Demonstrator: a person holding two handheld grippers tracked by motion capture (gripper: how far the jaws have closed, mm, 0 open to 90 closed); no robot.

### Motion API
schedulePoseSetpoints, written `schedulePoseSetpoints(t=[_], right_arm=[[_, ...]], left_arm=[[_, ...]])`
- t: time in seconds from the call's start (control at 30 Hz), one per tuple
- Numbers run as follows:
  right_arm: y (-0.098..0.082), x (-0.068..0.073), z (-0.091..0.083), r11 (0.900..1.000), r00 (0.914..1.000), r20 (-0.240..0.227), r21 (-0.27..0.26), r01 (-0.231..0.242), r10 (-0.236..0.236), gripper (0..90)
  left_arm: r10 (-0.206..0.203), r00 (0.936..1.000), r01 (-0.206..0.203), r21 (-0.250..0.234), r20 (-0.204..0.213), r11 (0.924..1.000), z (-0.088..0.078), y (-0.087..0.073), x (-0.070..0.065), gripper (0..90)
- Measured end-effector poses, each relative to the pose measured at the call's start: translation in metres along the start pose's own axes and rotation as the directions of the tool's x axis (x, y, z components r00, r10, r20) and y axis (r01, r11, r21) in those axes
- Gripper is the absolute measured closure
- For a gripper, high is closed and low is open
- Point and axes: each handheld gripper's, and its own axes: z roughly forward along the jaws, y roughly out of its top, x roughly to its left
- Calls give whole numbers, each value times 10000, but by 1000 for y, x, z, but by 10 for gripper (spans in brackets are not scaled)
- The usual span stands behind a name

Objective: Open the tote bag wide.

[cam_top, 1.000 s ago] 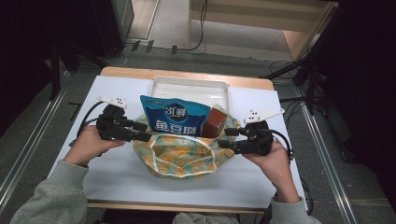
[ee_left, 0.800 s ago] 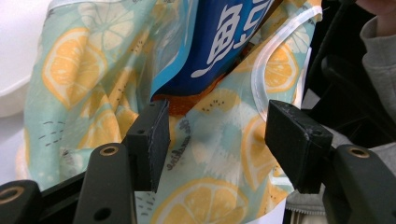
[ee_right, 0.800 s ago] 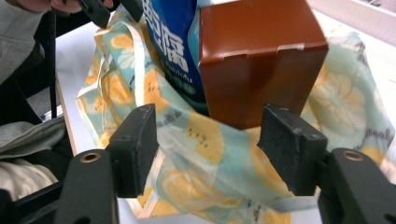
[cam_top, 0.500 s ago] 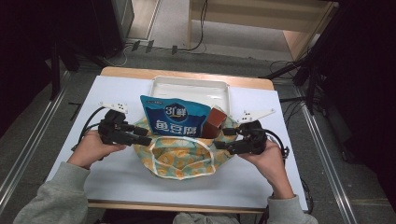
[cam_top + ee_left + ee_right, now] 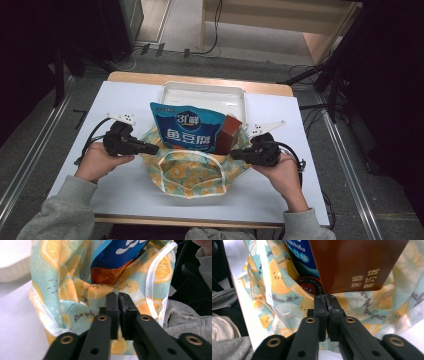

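Observation:
A cloth bag printed with lemon slices sits mid-table, mouth up. In it stand a blue snack pouch and a brown carton. My left gripper is at the bag's left rim; its jaws have just been closing and now pinch the fabric. In the left gripper view its tips meet against the bag below the pouch. My right gripper has also just been closing and is shut on the right rim. Its tips meet on the bag just under the carton.
A white tray lies behind the bag at the table's far edge. The white tabletop spreads to both sides. Cables trail from both grippers. A person's grey sleeves rest at the near edge.
Both grippers' jaws have closed at the bag's rims. The right hand has sunk a little toward the table; the left hand has stayed in place.

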Motion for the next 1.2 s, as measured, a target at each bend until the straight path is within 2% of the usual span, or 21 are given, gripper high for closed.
schedulePoseSetpoints(t=[0.23, 0.33, 0.57, 0.83, 1.2], right_arm=[[-4, 2, 0, 9999, 9999, -101, -33, -136, 135, 900], [-8, 4, 0, 9999, 9998, -151, -60, -132, 131, 900], [-16, 11, 2, 10000, 9999, -143, 96, 3, -1, 900], [-24, 11, 7, 9998, 9996, -243, 101, -158, 160, 900], [-29, 10, 16, 9994, 9991, -329, 197, -268, 274, 900]], left_arm=[[-64, 9999, 64, 12, 145, 10000, 2, -3, -1, 900], [-202, 9992, 203, -24, 345, 9998, 1, -7, -2, 900], [-228, 9990, 221, 170, 373, 9996, 3, -20, -9, 900], [-663, 9958, 655, 144, 629, 9977, 9, -34, -5, 900], [-764, 9944, 765, 11, 735, 9971, 19, -40, 1, 900]])
